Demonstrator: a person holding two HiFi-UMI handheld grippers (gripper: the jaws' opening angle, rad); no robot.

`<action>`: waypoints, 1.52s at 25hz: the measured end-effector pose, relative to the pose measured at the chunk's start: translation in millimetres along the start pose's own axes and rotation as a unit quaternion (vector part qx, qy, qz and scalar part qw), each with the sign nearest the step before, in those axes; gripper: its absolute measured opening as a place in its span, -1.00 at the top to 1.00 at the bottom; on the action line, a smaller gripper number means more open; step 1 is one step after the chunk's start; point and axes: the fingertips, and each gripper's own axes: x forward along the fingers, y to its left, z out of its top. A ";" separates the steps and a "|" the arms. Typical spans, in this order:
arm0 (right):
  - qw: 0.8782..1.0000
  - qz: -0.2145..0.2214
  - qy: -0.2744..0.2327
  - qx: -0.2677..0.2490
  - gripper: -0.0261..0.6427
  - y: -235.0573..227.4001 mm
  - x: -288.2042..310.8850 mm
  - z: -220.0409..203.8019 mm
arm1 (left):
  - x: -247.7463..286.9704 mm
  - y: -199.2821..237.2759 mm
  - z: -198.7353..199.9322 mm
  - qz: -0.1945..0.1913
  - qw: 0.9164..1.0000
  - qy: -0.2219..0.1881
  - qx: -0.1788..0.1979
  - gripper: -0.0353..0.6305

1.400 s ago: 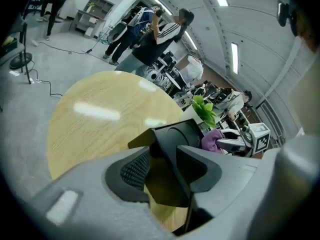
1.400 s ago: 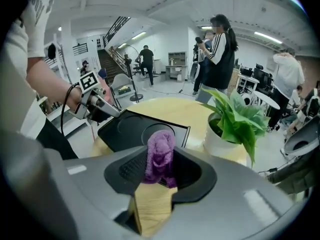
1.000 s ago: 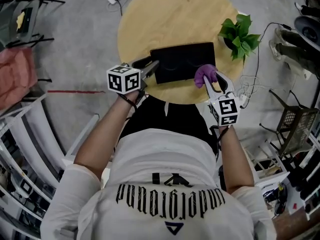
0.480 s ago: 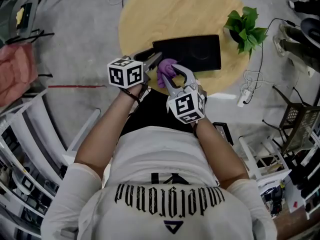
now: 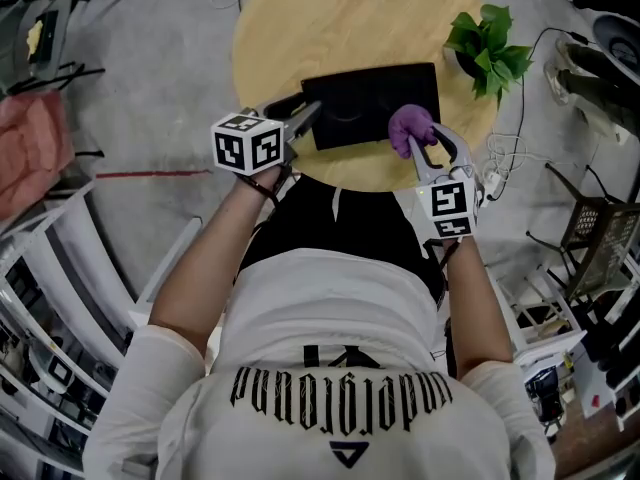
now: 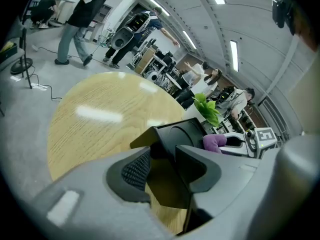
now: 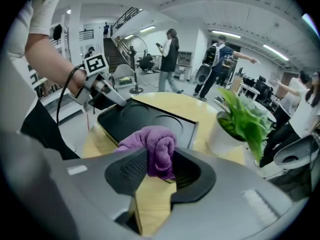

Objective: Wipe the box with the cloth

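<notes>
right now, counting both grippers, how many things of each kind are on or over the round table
black box: 1
purple cloth: 1
potted plant: 1
grippers: 2, left gripper and right gripper
total: 5

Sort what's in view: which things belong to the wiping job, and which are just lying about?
Job: box; purple cloth, held in the right gripper; left gripper, jaws on the box's corner; table under the box.
Lying about: potted plant; cables on the floor.
</notes>
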 end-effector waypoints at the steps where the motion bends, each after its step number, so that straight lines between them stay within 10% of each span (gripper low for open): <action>1: 1.000 -0.009 0.004 0.002 0.53 -10.9 -2.7 -3.4 | 0.5 -0.2 0.0 0.000 1.000 0.000 0.002 0.37; 16: 0.999 -0.025 -0.022 -0.009 0.55 -57.7 49.8 60.1 | 2.8 -2.0 -0.8 -0.006 1.000 0.013 0.011 0.35; 29: 0.989 0.104 -0.048 -0.092 0.56 71.5 92.2 112.4 | 3.8 -0.6 -1.2 -0.011 1.000 0.005 -0.001 0.35; 38: 0.989 0.129 -0.008 -0.076 0.57 71.6 69.0 73.7 | 2.6 -0.5 -0.3 -0.005 1.000 -0.012 -0.007 0.35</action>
